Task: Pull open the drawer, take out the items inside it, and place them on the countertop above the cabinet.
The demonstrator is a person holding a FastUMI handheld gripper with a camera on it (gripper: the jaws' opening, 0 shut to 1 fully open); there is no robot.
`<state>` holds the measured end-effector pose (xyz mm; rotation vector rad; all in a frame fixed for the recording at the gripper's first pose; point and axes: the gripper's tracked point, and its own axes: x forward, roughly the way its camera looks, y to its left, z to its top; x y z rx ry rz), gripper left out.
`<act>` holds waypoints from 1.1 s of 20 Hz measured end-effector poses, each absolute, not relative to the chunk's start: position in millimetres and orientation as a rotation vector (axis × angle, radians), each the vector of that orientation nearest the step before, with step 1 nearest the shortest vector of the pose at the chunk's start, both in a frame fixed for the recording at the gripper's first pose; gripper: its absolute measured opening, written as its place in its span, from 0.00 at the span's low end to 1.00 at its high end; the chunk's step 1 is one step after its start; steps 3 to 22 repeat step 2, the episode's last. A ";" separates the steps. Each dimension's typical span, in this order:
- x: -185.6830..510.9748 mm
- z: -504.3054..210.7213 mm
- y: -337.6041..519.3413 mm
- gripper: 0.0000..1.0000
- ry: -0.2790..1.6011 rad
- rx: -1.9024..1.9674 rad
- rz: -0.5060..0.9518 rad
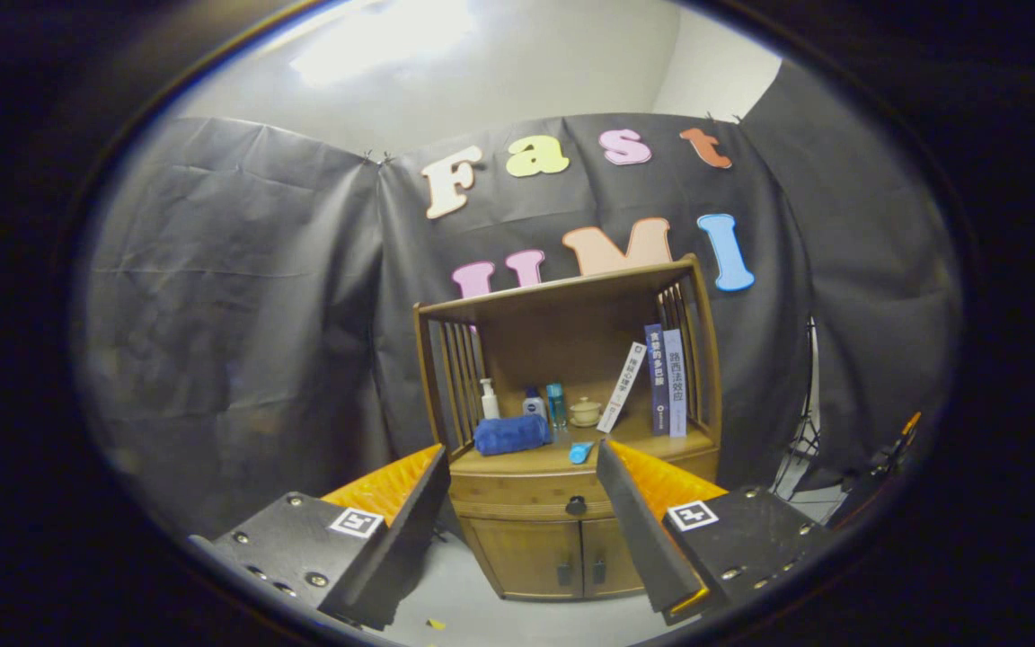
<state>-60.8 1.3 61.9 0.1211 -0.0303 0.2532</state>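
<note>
Gripper (pixel 517 476) held wide open, fingers spread and gripping nothing, with a clear gap between them. Seen through that gap, well beyond the fingertips: a small wooden cabinet (pixel 562 449) standing upright against the black cloth wall. Drawer (pixel 535 499) directly ahead between the fingers, shut flush with the cabinet front, its long axis running crosswise from one finger toward the other, its face turned toward the fingers. Dark round knob (pixel 576 506) at the middle of the drawer front, closer to the right finger than the left. Below the drawer, two closed cabinet doors (pixel 562 553) side by side, each with a small dark handle near the centre seam. Above the drawer, the countertop (pixel 643 442), already carrying a rolled blue towel (pixel 511 434) lying on its side just beyond the left fingertip, long axis crosswise; a small blue object (pixel 581 452) near the front edge, just beside the right fingertip; a white pump bottle (pixel 489 400), two further small bottles (pixel 546 404), and a small lidded ceramic pot (pixel 585 412) farther back. Toward the right finger's side, one white book (pixel 622 386) leaning tilted and two upright books (pixel 666 380) beside the slatted side wall. Drawer contents hidden.
</note>
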 end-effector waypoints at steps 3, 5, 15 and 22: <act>-61.6 60.9 3.3 0.99 -0.028 0.120 0.257; -61.6 60.9 3.3 0.99 -0.028 0.120 0.257; -61.6 60.9 3.3 0.99 -0.028 0.120 0.257; -61.6 60.9 3.3 0.99 -0.028 0.120 0.257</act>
